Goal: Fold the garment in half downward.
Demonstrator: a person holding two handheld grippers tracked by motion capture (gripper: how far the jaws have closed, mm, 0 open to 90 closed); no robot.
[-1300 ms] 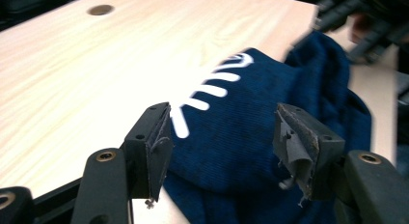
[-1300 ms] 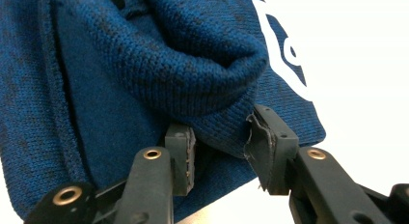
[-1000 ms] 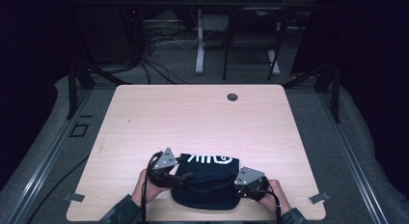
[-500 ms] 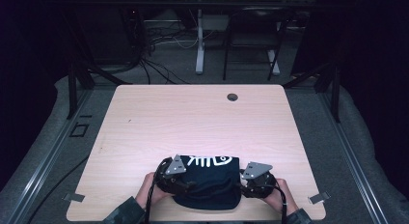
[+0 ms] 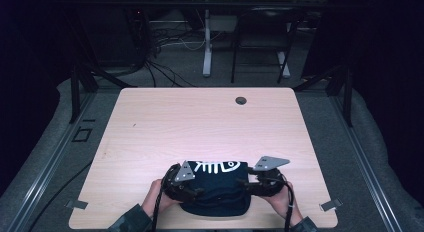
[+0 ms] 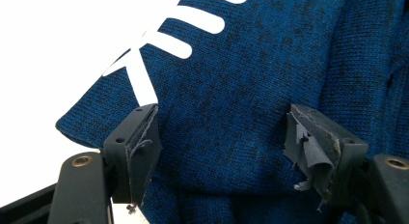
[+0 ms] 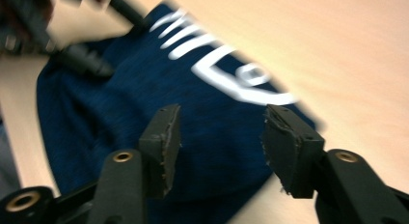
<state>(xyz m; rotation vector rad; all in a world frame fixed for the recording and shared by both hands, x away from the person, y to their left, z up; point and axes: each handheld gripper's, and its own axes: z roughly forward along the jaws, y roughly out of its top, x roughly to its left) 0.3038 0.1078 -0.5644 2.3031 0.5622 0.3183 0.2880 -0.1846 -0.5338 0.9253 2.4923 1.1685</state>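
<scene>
Now both claws over folded garment

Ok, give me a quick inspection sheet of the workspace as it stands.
Surface: light wooden table, round hole near far edge.
Job's things: folded dark blue garment with white fish-skeleton print, at near edge.
Clutter: nothing seen.
Grippers: left gripper open over the cloth; right gripper open above it, jaws just opening, nothing pinched.
Cables: one trails from each gripper; a tangle on the floor beyond.
Surroundings: dark room, grey floor, another desk's legs.
</scene>
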